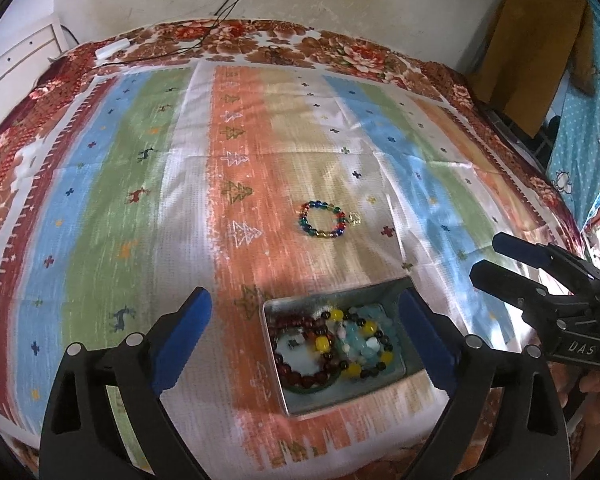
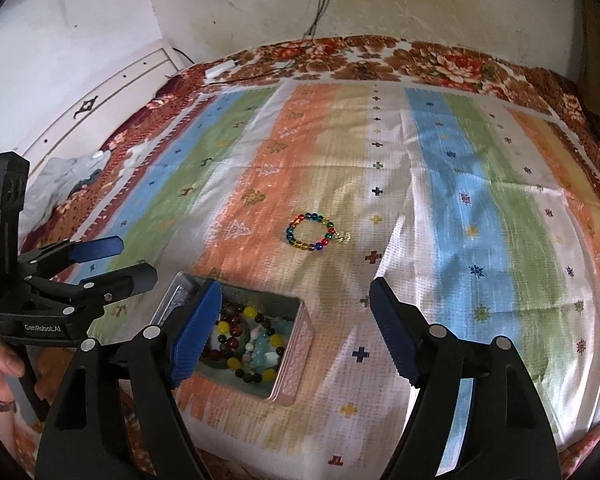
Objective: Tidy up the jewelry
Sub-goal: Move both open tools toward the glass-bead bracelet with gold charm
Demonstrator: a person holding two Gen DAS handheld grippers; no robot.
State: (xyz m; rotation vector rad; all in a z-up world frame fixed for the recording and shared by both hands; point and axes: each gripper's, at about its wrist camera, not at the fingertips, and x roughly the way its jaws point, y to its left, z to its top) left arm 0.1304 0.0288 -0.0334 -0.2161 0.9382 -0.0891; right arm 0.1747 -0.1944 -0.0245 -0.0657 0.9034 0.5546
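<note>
The left gripper [image 1: 306,330] tilts down over the tin [image 1: 384,392] at lower centre, jaws spread wide and empty; the right gripper [image 2: 296,320] tilts down likewise, released, gripping nothing; the tin holds beaded bracelets [image 1: 332,344]; one coloured bracelet [image 2: 310,231] lies mid-frame on the striped cloth [image 2: 440,184].

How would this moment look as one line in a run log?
left gripper: open, empty | right gripper: open, empty | multicoloured bracelet: on cloth | tin: holds bracelets
</note>
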